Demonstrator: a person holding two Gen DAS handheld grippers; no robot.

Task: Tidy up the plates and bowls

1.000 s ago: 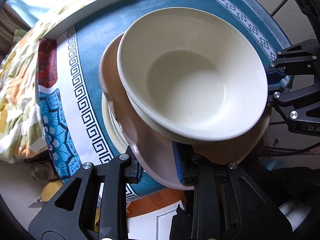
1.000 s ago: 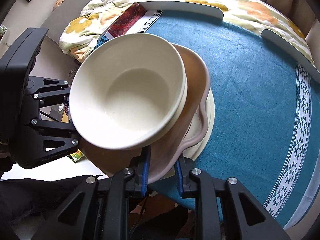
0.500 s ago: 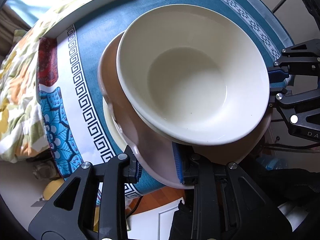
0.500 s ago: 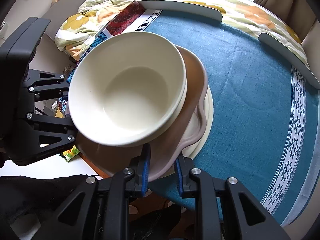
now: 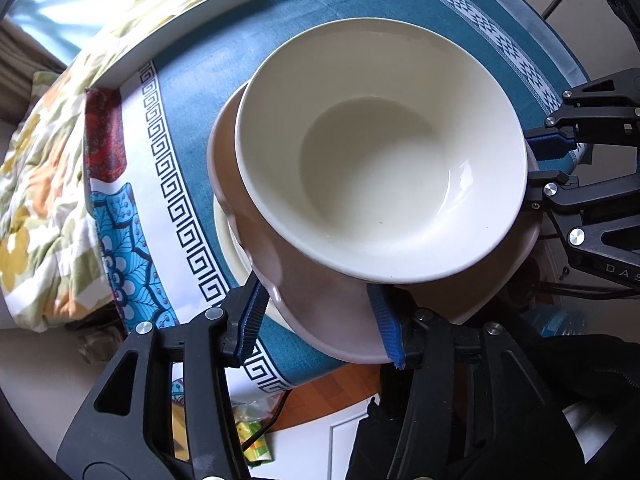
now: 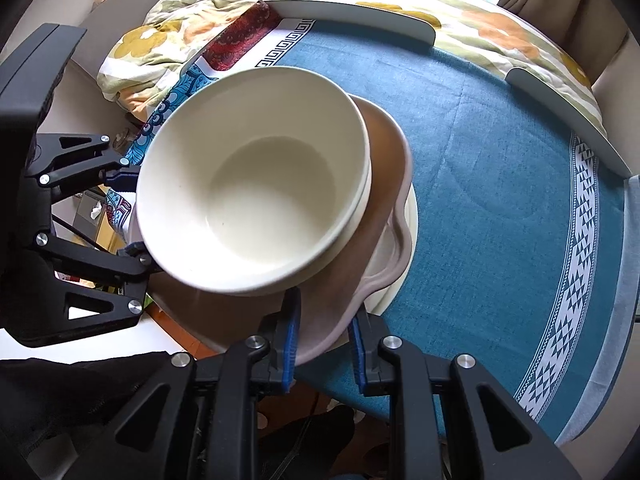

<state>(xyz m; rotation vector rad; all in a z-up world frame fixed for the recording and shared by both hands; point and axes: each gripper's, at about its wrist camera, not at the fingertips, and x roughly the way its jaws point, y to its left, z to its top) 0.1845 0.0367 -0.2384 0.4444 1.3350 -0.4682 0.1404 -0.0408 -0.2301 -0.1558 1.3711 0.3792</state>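
Observation:
A cream bowl [image 5: 380,152] [image 6: 252,184] sits nested on a second cream bowl, on a wavy-edged pink plate [image 5: 320,304] [image 6: 340,300]. A cream plate [image 5: 232,248] [image 6: 404,264] lies under it on the blue tablecloth. My left gripper [image 5: 316,328] has its jaws around the pink plate's near rim, with a gap on the left side. My right gripper [image 6: 324,340] is shut on the plate's rim at the other side. Each gripper shows in the other's view, the right one in the left wrist view [image 5: 556,168] and the left one in the right wrist view [image 6: 132,216].
The round table [image 6: 500,184] has a blue cloth with white patterned borders and raised white rim pieces [image 6: 352,12]. A floral quilt [image 5: 44,168] lies beyond the table. The stack overhangs the table's near edge, with floor [image 5: 332,392] below.
The stack has shifted a little further onto the table. My left gripper's jaws have widened slightly around the pink plate's rim.

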